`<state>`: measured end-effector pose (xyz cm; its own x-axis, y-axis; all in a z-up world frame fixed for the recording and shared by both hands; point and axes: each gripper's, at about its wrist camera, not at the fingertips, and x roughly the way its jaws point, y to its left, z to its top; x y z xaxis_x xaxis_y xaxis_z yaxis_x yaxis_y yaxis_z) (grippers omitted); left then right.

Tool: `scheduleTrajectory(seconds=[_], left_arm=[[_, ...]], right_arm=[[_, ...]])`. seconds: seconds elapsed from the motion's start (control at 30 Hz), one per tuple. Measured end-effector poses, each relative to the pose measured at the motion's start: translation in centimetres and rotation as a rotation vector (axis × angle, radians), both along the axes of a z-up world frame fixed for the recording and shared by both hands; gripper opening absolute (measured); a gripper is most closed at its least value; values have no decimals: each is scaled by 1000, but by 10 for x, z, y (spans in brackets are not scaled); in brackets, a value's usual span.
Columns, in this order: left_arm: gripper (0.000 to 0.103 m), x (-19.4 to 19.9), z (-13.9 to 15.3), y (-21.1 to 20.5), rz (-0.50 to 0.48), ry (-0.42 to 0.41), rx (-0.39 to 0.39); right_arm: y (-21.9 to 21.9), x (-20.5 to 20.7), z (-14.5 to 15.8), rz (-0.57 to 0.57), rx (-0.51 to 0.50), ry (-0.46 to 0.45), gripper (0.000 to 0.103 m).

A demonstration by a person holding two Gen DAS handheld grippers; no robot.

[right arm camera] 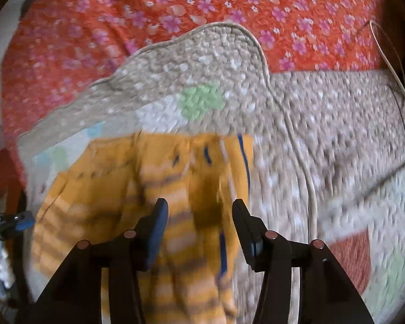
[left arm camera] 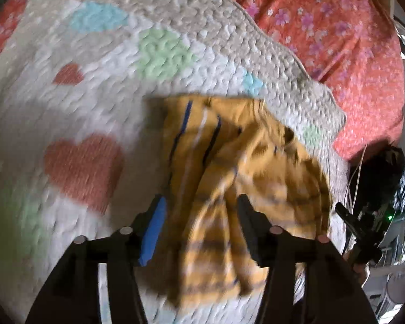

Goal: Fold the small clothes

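A small mustard-yellow garment with blue and pale stripes [left arm camera: 229, 178] lies crumpled on a quilted mat with hearts [left arm camera: 89, 108]. My left gripper [left arm camera: 201, 205] is open just above the garment's near part, jaws well apart with cloth showing between them. In the right wrist view the same garment [right arm camera: 148, 202] spreads below my right gripper [right arm camera: 199, 208], which is also open over it. Both views are motion-blurred. The left gripper's blue-tipped finger [right arm camera: 21, 221] shows at the left edge of the right wrist view.
The quilted mat [right arm camera: 324, 135] lies on an orange floral bedspread [right arm camera: 202, 5]. A thin cord [right arm camera: 391, 62] runs along the right side. The right gripper's body [left arm camera: 364, 221] and a dark bag stand at the bed's right edge.
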<state>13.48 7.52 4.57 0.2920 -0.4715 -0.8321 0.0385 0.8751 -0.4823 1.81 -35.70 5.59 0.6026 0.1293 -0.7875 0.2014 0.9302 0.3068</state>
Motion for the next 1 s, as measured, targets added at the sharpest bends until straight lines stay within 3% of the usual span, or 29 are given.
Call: scheduleTrajectory(seconds=[0.17, 0.27, 0.3, 0.33, 0.37, 0.47, 0.53, 0.67, 0.8, 0.87, 0.9, 0.97, 1.0], left_arm=[[63, -50, -26, -17, -71, 24, 38], [61, -61, -41, -33, -87, 38, 88], [42, -64, -40, -39, -106, 18, 155], [26, -63, -37, -42, -120, 18, 176], [12, -59, -32, -41, -125, 35, 175], [11, -52, -6, -27, -98, 3, 218], [10, -48, 2, -19, -78, -12, 255], [10, -44, -24, -6, -49, 59, 370], [10, -48, -23, 29, 37, 88, 238], [10, -51, -6, 38, 72, 31, 234], [10, -52, 11, 36, 65, -40, 237], [12, -48, 31, 19, 29, -115, 213], [21, -45, 35, 12, 12, -131, 192]], right_arm=[[15, -32, -25, -3, 11, 35, 61], [32, -37, -44, 25, 12, 85, 57], [37, -35, -49, 53, 30, 109, 20], [40, -34, -50, 62, 48, 130, 8], [38, -35, -45, 50, 56, 120, 8], [24, -41, -24, 1, 56, 74, 8], [11, -43, -25, -36, 63, 87, 8], [7, -44, -54, -36, 77, 181, 13], [1, -60, -27, -76, 85, 80, 29], [4, -66, 3, -104, 16, -28, 29], [10, -62, 18, -91, -12, -80, 29], [27, -43, 32, -33, -3, -115, 29], [36, -31, 34, 4, 12, -113, 29]])
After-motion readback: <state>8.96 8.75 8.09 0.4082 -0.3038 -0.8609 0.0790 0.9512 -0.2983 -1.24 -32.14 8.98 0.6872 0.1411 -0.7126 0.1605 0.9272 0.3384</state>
